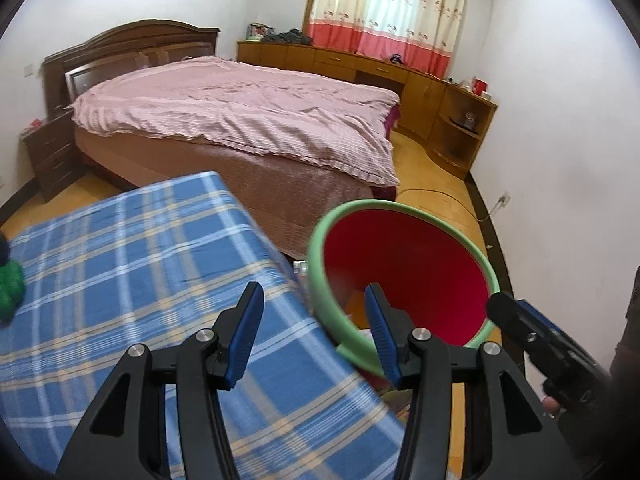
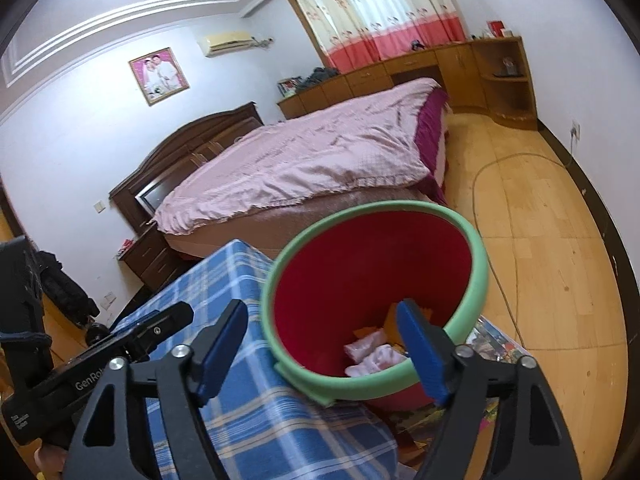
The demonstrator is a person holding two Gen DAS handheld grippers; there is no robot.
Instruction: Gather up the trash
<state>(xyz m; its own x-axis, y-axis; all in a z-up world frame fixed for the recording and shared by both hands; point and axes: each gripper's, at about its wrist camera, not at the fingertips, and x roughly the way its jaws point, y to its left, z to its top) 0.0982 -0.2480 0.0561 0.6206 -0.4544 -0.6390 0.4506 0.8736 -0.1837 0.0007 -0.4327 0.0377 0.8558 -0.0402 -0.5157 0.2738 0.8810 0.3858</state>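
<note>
- L gripper (image 1: 314, 316): fingers spread wide, nothing between them. Sits over edge of blue plaid cloth (image 1: 132, 264), R fingertip over bin rim.
- R gripper (image 2: 324, 334): fingers also spread, nothing held, straddling near rim of bin (image 2: 460, 320).
- Bin red w/ green rim, on wood floor (image 2: 552, 248) just beside plaid-covered surface.
- Trash: pink/white crumpled wrappers (image 2: 374, 354) + orange scraps at bin bottom.
- Green obj (image 1: 10, 290) at cloth's left edge, can't tell what.
- Bed w/ pink cover (image 1: 248, 112) behind.
</note>
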